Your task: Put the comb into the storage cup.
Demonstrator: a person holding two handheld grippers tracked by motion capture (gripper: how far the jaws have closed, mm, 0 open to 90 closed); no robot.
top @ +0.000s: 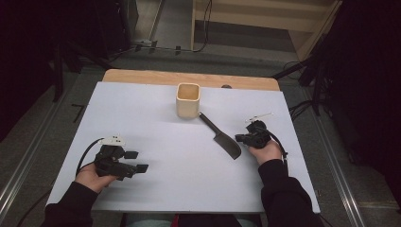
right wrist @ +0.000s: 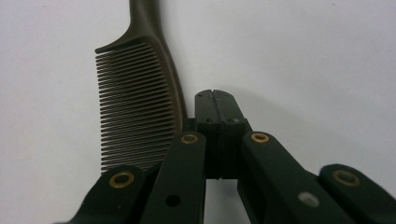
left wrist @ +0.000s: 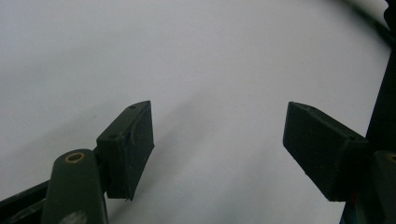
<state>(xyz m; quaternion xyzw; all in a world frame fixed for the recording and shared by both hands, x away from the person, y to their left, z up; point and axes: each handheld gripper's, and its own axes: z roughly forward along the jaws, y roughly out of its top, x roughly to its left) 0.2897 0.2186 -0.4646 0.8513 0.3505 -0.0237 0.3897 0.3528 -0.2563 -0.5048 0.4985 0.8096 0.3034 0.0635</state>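
Observation:
A dark comb [top: 221,136] lies flat on the white tabletop [top: 156,123], its thin handle pointing toward a beige square cup [top: 188,100]. My right gripper [top: 239,138] sits just right of the comb's toothed end. In the right gripper view its jaws are pressed together with nothing between them [right wrist: 215,100], and the comb [right wrist: 135,107] lies just left of them, spine toward the jaws. My left gripper [top: 137,161] rests at the near left of the table. Its two pads stand wide apart over bare white surface [left wrist: 218,149].
The white sheet covers a wooden table whose far edge [top: 189,78] shows behind the cup. Dark floor, cables and stands surround the table. A person's forearms in black sleeves [top: 283,194] come in from the near edge.

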